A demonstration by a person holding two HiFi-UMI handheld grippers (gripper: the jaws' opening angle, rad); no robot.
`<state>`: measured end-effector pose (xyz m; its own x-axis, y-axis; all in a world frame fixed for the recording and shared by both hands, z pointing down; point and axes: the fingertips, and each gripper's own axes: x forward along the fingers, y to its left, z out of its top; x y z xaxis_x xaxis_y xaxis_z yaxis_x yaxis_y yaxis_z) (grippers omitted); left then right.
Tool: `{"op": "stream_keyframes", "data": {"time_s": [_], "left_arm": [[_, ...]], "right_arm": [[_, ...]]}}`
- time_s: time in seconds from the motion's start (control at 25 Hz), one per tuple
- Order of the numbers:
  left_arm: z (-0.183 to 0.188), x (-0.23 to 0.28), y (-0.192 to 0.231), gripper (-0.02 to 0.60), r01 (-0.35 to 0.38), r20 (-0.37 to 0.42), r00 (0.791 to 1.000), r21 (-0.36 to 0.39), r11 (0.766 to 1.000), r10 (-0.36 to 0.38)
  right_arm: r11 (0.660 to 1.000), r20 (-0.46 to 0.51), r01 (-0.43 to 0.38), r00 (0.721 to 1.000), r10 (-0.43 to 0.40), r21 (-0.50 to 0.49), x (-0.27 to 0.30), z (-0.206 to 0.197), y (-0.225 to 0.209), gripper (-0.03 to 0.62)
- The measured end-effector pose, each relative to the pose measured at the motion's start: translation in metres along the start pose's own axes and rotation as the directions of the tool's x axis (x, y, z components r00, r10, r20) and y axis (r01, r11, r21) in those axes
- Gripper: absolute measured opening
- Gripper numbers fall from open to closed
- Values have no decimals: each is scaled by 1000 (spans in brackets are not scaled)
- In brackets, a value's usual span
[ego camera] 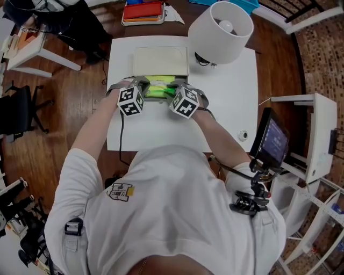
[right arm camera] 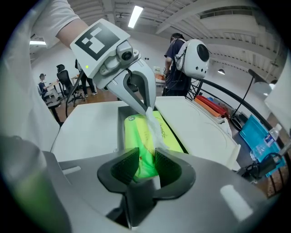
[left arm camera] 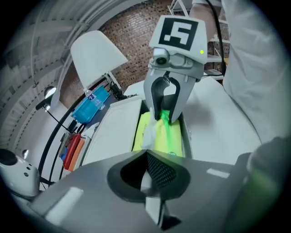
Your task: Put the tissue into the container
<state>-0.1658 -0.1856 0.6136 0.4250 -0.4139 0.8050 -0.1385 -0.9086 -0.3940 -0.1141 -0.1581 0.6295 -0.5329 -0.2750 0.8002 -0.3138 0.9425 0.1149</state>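
Inside the container: green tissue pack, lying lengthwise, lid open.
Pack top: a white tissue sheet stands up from it.
Left gripper: jaws closed together, pinching the tissue sheet.
Right gripper: jaws partway apart, clamped on the pack's near end.
Setting: white table, white lamp beside the container.

White lamp on white table, red stack beyond, lit screen at right, black chair at left
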Motion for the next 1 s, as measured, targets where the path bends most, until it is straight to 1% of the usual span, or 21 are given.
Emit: {"op": "stream_keyframes", "data": {"time_s": [0.16,0.28,0.32,0.4,0.48,0.56,0.64,0.72,0.84,0.92,1.0], "left_arm": [[-8,12,-5,0,4,-30,1000,-33,999,-5],[-8,8,-4,2,-12,-5,1000,-62,998,12],[-7,4,-3,22,-19,14,1000,-78,997,20],[-7,-4,-2,96,-24,47,998,-126,992,30],[-9,-12,-4,155,-23,70,997,-190,982,37],[-11,-21,-7,176,-43,98,993,-269,962,72],[-11,-31,-11,179,-83,128,983,-344,935,135],[-8,-43,-16,179,-122,159,967,-399,909,200],[-3,-64,-29,179,-158,196,941,-469,869,276],[0,-75,-43,179,-163,210,929,-510,844,306],[2,-80,-63,179,-148,220,925,-540,828,309]], "right_arm": [[1000,-3,0,1000,0,-2,2,1,0,106],[1000,8,-7,1000,7,2,2,2,2,109],[1000,16,-12,1000,12,3,1,2,3,110],[1000,37,-17,999,17,2,-1,3,3,122],[1000,59,-14,998,14,1,-3,6,3,153],[1000,77,-1,997,1,6,-8,8,4,180],[1000,94,17,995,-19,16,-15,10,3,206],[999,118,41,992,-45,31,-27,10,2,207],[995,182,72,980,-85,75,-48,12,5,206],[992,218,75,971,-95,101,-64,9,14,199],[991,237,72,967,-96,110,-78,0,29,192]]}}
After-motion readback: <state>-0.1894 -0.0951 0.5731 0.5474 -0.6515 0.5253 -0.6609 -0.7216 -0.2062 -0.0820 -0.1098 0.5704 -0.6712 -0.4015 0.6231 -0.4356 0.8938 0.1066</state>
